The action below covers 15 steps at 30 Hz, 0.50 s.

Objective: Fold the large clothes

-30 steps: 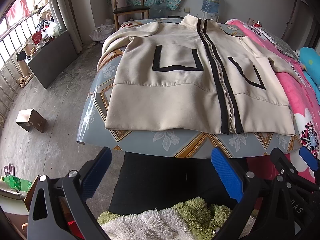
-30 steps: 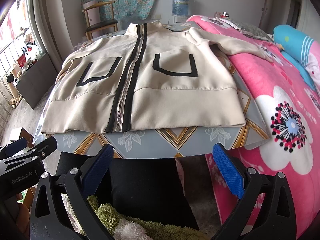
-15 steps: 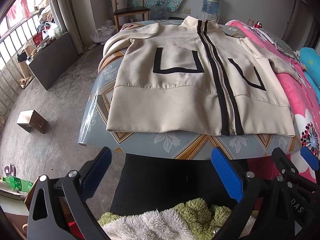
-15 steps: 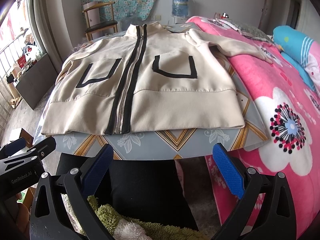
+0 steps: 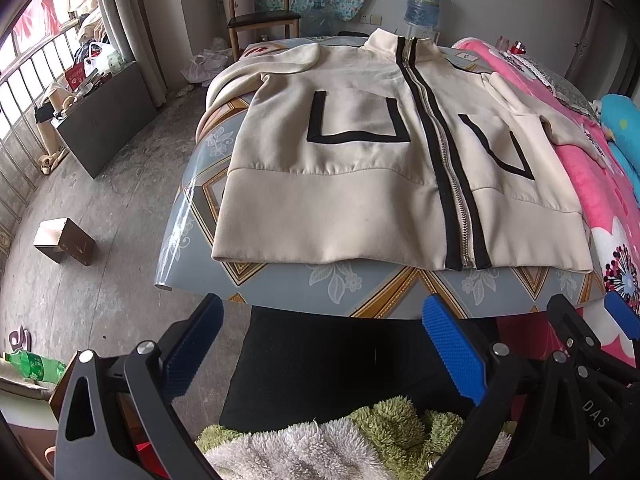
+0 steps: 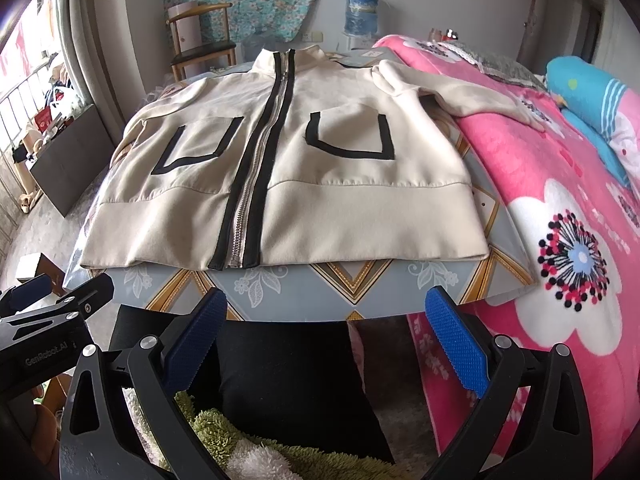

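Note:
A cream zip-up jacket (image 5: 360, 184) (image 6: 328, 184) with black pocket outlines and a black-edged zipper lies flat, front up, on a patterned table (image 5: 360, 292) (image 6: 360, 284). Its hem faces me and its collar points away. One sleeve (image 6: 460, 92) spreads right onto the pink blanket; the other droops over the table's far left edge (image 5: 224, 80). My left gripper (image 5: 324, 340) hangs open below the table's near edge, left of the zipper. My right gripper (image 6: 326, 332) is open too, below the near edge, right of the zipper. Neither touches the jacket.
A bed with a pink flowered blanket (image 6: 568, 240) adjoins the table's right side. A wooden chair (image 5: 260, 12) and water jug (image 5: 424, 0) stand behind. A cardboard box (image 5: 64, 240) sits on the concrete floor at left. Black cloth (image 5: 340, 360) and fluffy green-white fabric (image 5: 320, 440) lie beneath the grippers.
Both views have crept slightly nearer the table; the jacket lies as it did and both grippers stay open.

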{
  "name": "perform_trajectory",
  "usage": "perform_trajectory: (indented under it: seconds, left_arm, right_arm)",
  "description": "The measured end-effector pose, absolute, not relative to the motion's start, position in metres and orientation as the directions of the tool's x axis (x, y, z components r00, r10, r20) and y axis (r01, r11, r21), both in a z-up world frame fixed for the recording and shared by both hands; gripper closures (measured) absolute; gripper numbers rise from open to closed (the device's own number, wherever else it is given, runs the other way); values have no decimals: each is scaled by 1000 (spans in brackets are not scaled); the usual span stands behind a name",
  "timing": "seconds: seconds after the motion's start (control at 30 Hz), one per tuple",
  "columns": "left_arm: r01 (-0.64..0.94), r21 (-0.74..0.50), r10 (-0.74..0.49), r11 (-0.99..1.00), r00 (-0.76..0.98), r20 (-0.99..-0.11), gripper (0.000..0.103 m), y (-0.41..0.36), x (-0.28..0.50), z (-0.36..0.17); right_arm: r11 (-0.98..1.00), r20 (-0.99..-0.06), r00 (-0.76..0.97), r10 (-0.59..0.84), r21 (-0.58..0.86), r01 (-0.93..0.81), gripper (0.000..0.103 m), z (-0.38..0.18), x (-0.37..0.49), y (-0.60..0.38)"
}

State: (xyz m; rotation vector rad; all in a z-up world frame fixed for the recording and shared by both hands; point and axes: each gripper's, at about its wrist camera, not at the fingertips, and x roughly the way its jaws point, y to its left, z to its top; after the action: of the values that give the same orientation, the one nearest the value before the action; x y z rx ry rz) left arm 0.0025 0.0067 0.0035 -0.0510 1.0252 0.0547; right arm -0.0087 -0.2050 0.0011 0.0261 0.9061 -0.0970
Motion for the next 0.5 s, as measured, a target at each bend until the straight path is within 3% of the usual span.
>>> perform_trajectory:
  seconds: [0.5]
  left_arm:
    - [-76, -59, -3, 995, 594, -804, 5, 42, 35, 8]
  right_arm:
    - [995, -766, 636, -95, -88, 43, 7, 4, 14, -191]
